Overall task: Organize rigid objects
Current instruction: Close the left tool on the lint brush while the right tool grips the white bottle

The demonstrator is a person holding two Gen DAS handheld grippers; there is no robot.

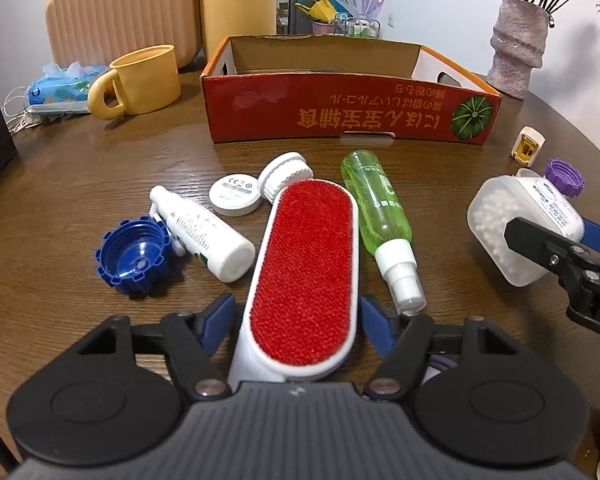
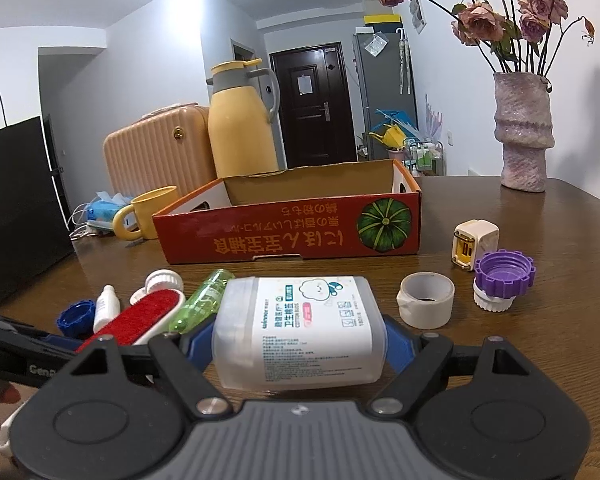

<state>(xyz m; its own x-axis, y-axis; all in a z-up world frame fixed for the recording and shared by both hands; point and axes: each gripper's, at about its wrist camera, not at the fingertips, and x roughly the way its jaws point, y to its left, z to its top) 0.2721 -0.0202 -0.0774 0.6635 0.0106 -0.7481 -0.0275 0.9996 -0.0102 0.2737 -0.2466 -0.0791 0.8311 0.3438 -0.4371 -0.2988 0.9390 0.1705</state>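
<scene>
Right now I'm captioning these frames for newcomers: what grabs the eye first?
The red lint brush lies between the left claw's blue pads, among small bottles and caps. The cotton swab box sits in the right claw. Behind both stands the red cardboard box, open-topped.

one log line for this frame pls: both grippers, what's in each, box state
left gripper: around lint brush, contact unclear | right gripper: shut on cotton swab box | cardboard box: nothing visible inside
</scene>
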